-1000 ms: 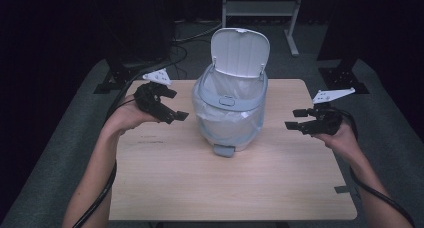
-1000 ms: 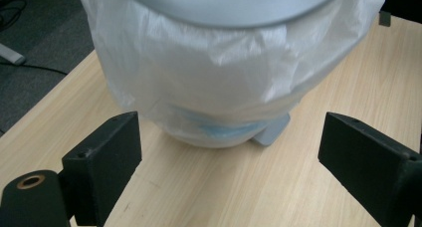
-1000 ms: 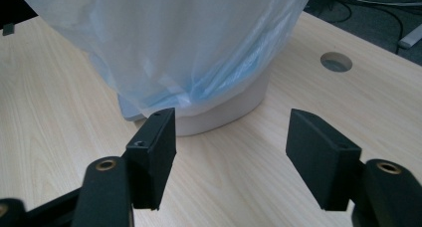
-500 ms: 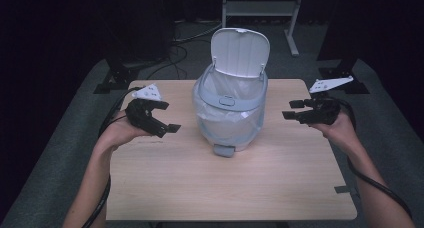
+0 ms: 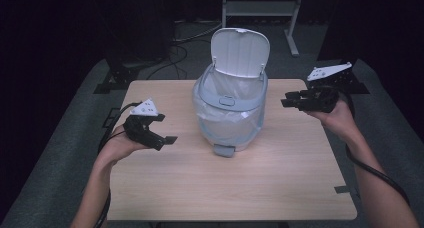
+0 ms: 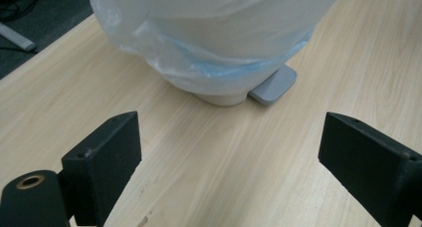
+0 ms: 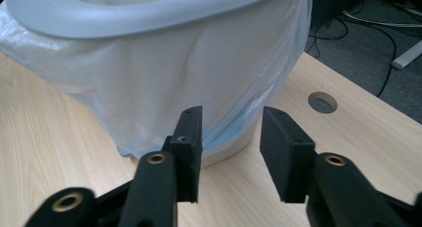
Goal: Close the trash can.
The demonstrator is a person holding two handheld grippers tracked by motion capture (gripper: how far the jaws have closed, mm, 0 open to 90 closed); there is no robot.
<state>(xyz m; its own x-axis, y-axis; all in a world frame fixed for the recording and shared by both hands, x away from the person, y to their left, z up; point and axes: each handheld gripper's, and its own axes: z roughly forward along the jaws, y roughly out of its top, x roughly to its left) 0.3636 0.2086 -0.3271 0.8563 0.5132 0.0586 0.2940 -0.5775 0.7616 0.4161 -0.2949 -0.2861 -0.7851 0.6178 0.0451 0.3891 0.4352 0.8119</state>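
Standing between both tongs, bin (image 5: 229,110)

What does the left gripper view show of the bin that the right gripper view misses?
Left gripper view alone: the grey foot pedal at the bin's base, between wide-open tongs.
Right gripper view alone: the bin's grey rim, a round hole in the table, floor cables, and narrower tongs that have just been closing on nothing.
Both: the bin's plastic liner and the wooden table.
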